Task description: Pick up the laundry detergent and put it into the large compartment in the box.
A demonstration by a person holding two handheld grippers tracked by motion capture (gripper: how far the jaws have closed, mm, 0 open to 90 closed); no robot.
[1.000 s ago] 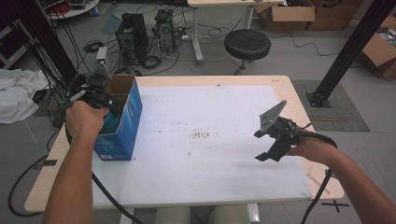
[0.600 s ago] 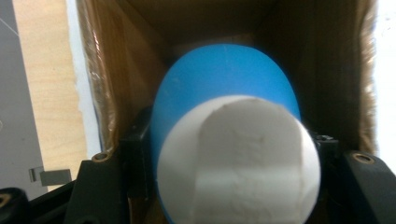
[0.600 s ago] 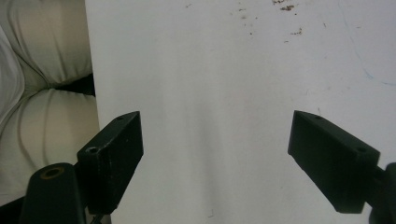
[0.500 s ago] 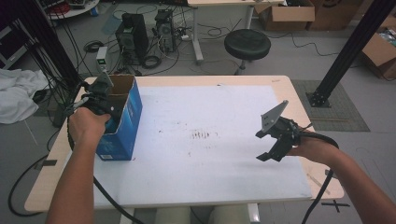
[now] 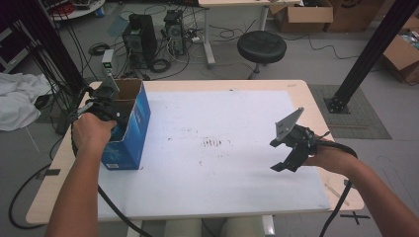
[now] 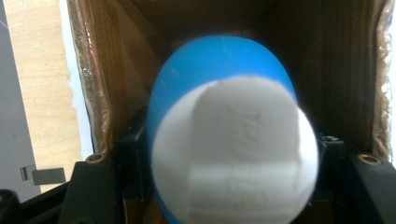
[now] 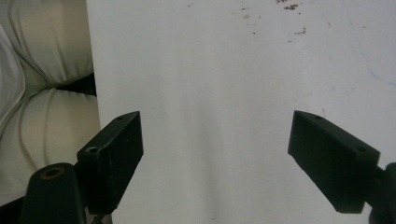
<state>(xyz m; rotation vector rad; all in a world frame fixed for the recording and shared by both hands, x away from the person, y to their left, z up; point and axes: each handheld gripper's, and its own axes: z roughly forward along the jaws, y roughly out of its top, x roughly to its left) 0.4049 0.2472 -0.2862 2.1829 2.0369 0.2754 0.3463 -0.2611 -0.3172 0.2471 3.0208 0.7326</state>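
In the high view, the left gripper (image 5: 104,98) is held inside the open top of a blue cardboard box (image 5: 129,129) standing at the left edge of the white table cover (image 5: 222,168); the right gripper (image 5: 289,148) is held over the cover's right part, well apart from the box. In the left gripper view, a blue and white object (image 6: 229,154) is seen clamped between the jaws, within the box's brown walls (image 6: 116,70). In the right gripper view, the jaws are spread wide, with nothing between them; bare white cover (image 7: 210,93) is seen beneath, and the person's light trousers (image 7: 42,93) at the left.
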